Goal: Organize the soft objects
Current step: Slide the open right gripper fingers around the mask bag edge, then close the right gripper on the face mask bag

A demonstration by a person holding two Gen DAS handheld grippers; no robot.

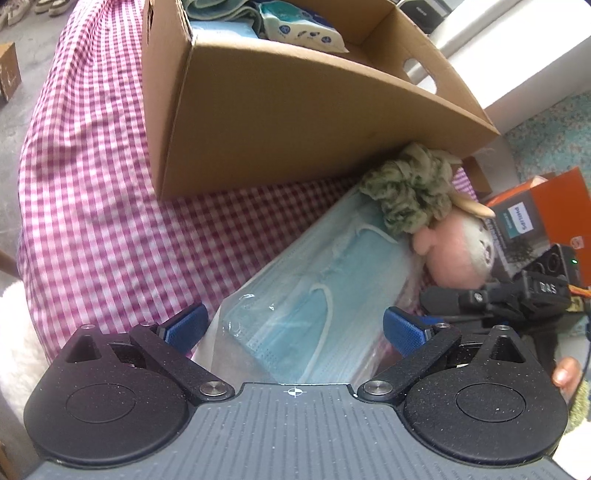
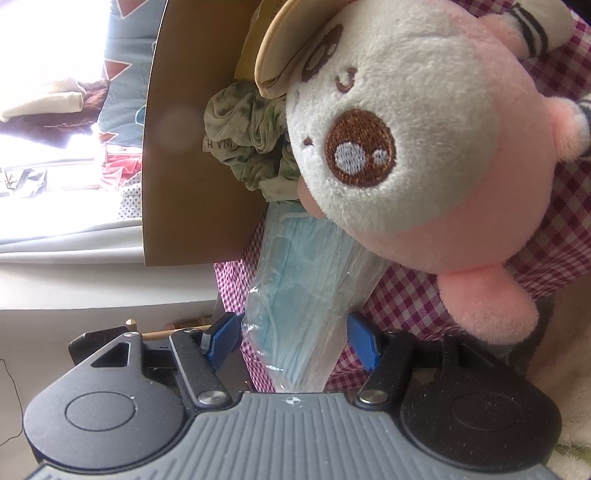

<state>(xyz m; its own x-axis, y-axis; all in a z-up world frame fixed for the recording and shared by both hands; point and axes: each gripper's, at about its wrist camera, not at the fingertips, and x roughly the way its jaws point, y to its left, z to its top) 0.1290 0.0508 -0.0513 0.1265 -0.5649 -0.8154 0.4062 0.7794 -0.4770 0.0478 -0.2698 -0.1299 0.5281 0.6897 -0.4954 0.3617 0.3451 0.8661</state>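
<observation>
Gingham tablecloth (image 1: 92, 221) carries the cardboard box (image 1: 277, 122). Bagged face masks (image 1: 314, 288) lie beside it, between the spread, unclamped pads of both left gripper (image 1: 295, 328) and right gripper (image 2: 291, 341). Step: pickup. Next, presumably: clamp, lift into box.

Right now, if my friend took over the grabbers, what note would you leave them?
Left gripper: open, jaws either side of the bagged face masks, not squeezing.
Right gripper: open around the same bag's end, pads apart from it.
Plush toy and green scrunched cloth lie on the checked cloth, beside the cardboard box.
Done: a wipes pack and some cloths are already in the box.
Left: masks, plush and green cloth likely go in next.
</observation>
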